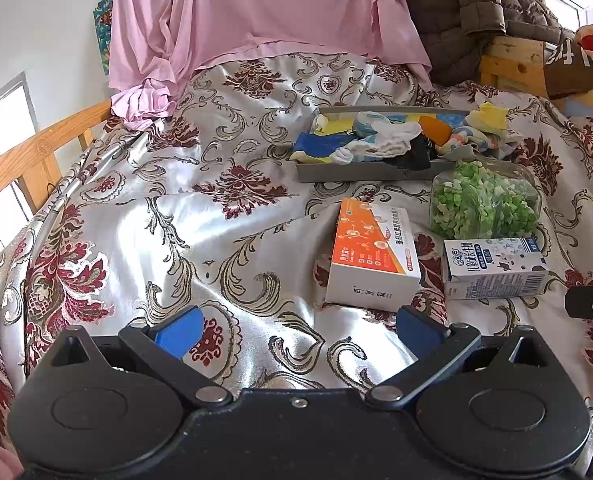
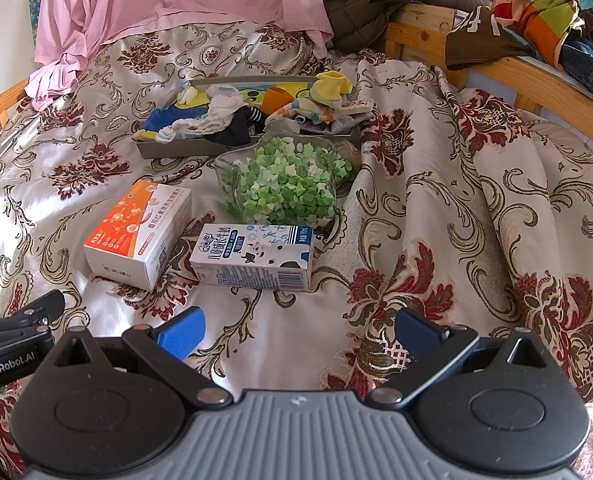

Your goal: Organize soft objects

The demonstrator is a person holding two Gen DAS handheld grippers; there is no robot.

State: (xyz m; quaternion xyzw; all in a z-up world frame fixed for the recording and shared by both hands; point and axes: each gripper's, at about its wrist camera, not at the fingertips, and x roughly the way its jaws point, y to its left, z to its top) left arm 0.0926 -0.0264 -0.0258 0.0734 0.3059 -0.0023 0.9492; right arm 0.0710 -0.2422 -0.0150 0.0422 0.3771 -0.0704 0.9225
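The left gripper (image 1: 296, 330) hovers over the patterned bedspread (image 1: 176, 220), jaws spread wide and empty. Ahead lie an orange-white box (image 2: 136, 236), a milk carton (image 2: 252, 258) and a jar of green paper stars (image 2: 280, 184); behind them, the grey tray (image 2: 168, 150) holds the socks (image 2: 216, 116). The right gripper (image 2: 298, 330) is likewise apart and empty.

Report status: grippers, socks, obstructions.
Left gripper and right gripper open, empty. Socks heaped in grey tray. Jar, milk carton, box sit before tray.
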